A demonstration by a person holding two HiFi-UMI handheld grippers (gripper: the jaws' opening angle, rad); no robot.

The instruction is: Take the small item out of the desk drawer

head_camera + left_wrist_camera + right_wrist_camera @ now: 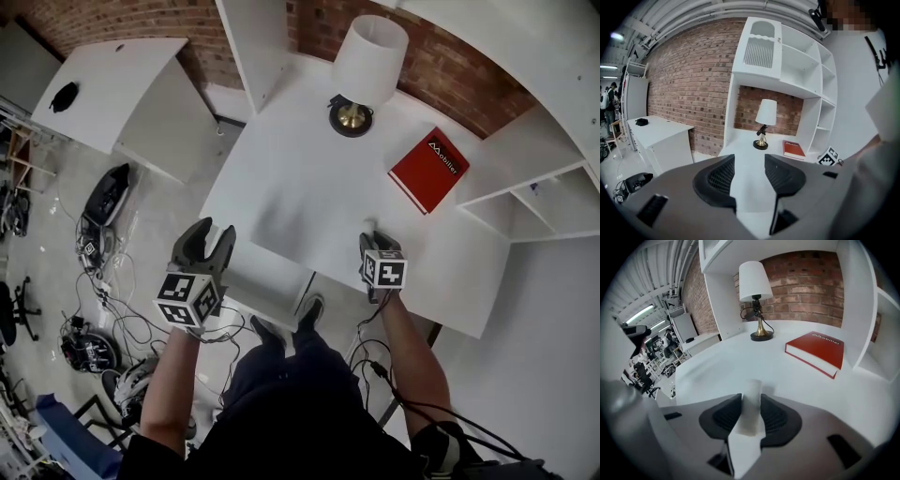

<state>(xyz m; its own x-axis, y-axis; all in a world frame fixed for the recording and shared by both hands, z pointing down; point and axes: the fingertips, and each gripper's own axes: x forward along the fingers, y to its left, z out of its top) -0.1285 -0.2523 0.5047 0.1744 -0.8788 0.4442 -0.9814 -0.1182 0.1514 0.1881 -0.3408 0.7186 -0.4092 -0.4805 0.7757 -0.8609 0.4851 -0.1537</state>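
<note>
Over white desk [281, 178], right gripper [750, 400] fingers pinching small white item [752, 387], its sides covered, left gripper [749, 159] fingers apart

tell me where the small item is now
In the right gripper view, the small item is clamped in the right gripper over the white desk, red book beyond on the right.

Research lab or workshop: brick wall [441, 66], lone white desk [281, 178], cables [127, 314] strewn over floor [56, 211].

White item [751, 392]: sides hidden by right gripper [751, 401] jaws; what it is, can't tell.
</note>
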